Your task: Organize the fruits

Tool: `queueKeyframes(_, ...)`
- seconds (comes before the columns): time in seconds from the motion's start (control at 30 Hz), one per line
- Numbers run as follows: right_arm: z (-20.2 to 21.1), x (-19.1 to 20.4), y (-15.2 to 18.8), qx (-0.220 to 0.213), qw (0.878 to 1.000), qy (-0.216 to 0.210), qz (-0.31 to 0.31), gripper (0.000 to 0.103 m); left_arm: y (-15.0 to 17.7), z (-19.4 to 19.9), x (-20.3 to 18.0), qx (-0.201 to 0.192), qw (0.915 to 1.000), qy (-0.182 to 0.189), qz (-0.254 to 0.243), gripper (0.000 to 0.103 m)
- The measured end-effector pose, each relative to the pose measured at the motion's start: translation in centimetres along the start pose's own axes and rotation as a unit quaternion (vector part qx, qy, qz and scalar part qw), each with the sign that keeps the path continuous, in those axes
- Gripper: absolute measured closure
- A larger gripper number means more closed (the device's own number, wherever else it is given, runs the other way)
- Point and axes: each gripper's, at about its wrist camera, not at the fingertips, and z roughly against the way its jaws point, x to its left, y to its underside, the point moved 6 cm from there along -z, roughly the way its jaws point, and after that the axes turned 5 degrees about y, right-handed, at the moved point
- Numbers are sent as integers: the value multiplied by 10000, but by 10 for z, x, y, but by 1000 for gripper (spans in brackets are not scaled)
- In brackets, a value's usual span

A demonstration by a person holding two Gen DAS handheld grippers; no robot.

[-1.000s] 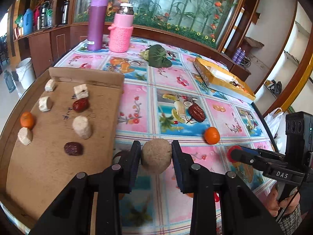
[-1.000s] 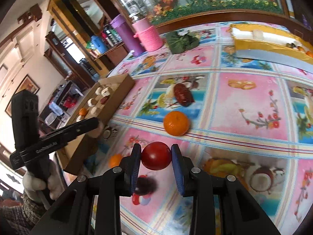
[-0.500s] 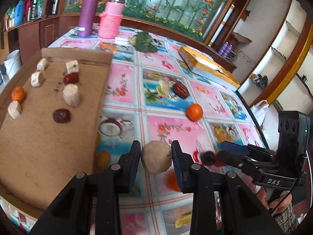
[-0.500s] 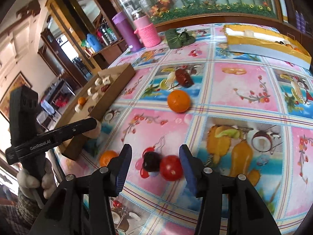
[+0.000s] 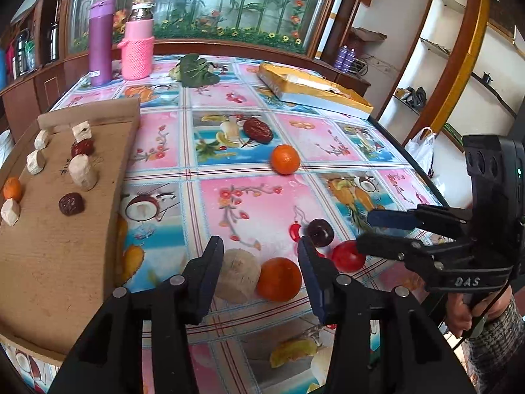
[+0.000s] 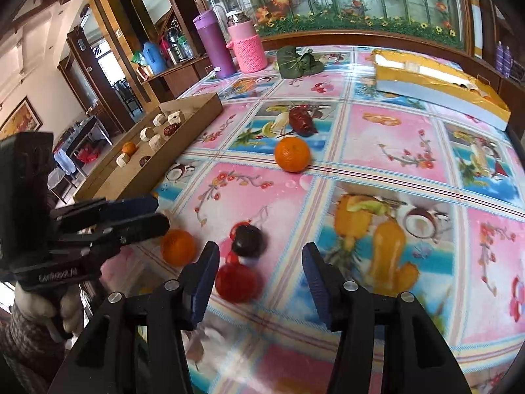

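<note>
Two tongs here, both w/ jaws apart and gripping nothing; both have just been opening. Left tongs (image 5: 261, 264) sit over a beige round fruit (image 5: 237, 275) and an orange (image 5: 279, 279), which lie touching each other on the surface (image 5: 256, 197) between the jaws, pads not pressing. Right tongs (image 6: 261, 267) have a red tomato (image 6: 238, 283) on the surface by the left-hand jaw, dark plum (image 6: 247, 241) just beyond it. Another orange (image 6: 292, 154) is further back, a big date (image 6: 300, 120) near it. Cardboard tray (image 5: 49, 262) on the left holds white chunks, dates, a small orange.
</note>
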Motion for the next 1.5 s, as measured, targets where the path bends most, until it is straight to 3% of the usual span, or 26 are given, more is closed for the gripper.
queueKeyframes(0.17,2,6,14,124,9997,53,203,45,0,0,-9,-50,9997,239,-66,58)
queueKeyframes(0.67,-22,17,13,299,9979,428,395,47,3,6,-7,101,9984,-215,-513,56)
queueKeyframes(0.9,-25,19,10,316,9973,513,424,47,14,-9,-7,419,9967,-286,-631,47)
queueKeyframes(1.1,-23,14,11,299,9976,546,294,60,16,-11,0,413,9985,61,-344,47)
queueKeyframes(1.17,-22,12,11,296,9978,539,247,68,17,-8,4,388,9988,150,-274,50)
queueKeyframes(1.4,-18,8,14,282,9985,444,128,68,15,4,24,243,9993,273,91,66)
queueKeyframes(1.5,-17,7,15,263,9986,446,94,68,15,2,23,215,9994,234,129,67)
